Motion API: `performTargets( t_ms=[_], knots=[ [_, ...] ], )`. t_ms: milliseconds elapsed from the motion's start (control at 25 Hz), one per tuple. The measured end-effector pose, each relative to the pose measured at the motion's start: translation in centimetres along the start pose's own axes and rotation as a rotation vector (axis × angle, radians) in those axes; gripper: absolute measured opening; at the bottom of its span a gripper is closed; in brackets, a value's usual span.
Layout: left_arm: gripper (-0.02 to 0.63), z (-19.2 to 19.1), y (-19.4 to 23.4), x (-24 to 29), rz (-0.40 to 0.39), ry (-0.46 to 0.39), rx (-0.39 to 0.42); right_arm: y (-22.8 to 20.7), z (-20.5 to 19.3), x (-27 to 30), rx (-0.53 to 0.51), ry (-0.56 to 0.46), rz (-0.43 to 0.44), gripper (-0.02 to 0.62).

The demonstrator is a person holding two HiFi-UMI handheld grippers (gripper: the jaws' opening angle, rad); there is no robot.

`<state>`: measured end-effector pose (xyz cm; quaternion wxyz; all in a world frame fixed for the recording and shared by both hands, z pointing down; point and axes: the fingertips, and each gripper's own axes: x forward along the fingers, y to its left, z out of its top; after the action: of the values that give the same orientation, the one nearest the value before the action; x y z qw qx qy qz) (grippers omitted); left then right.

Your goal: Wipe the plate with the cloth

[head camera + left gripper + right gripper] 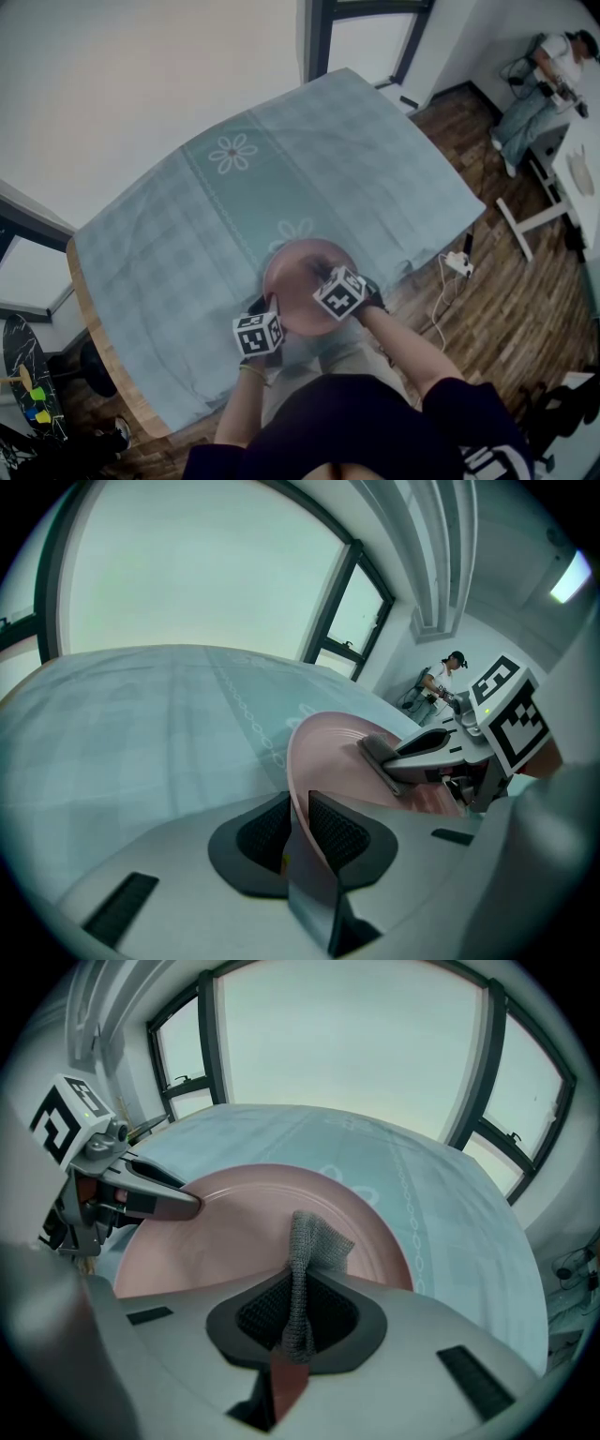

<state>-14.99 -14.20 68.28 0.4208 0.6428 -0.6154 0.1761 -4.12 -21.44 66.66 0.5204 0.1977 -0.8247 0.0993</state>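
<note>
1. At centre, near table's front edge: pink plate, tilted up on edge.
2. Gripped by near rim btwn pads of L gripper; jaws only a narrow gap apart, clamped on rim alone.
3. Against plate's inner face, as far as left gripper view shows: grey knit cloth, folded, free end poking past the fingertips.
4. Pinched in R gripper; jaws nearly together, cloth squeezed btwn the ribbed pads. Comes in over plate from side opposite L gripper.
5. Can't tell whether plate's lower edge touches anything beneath.
6. Under both: pale blue-green check tablecloth w/ white flower motifs, draped over wooden table, bare wood showing at L edge only.
7. Further out: wood floor w/ white power strip and cable just beside table.
8. Dark-framed windows behind table.
9. Far R corner: seated person at a white desk.
</note>
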Motion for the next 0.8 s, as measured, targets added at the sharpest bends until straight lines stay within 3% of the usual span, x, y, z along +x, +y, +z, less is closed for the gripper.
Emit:
performTargets(
  t_ms=[800],
  knots=[
    [0.071, 0.0, 0.1, 0.0, 0.006, -0.001, 0.002, 5.7, -0.8, -0.6, -0.081, 0.01, 0.119, 0.034]
  ],
)
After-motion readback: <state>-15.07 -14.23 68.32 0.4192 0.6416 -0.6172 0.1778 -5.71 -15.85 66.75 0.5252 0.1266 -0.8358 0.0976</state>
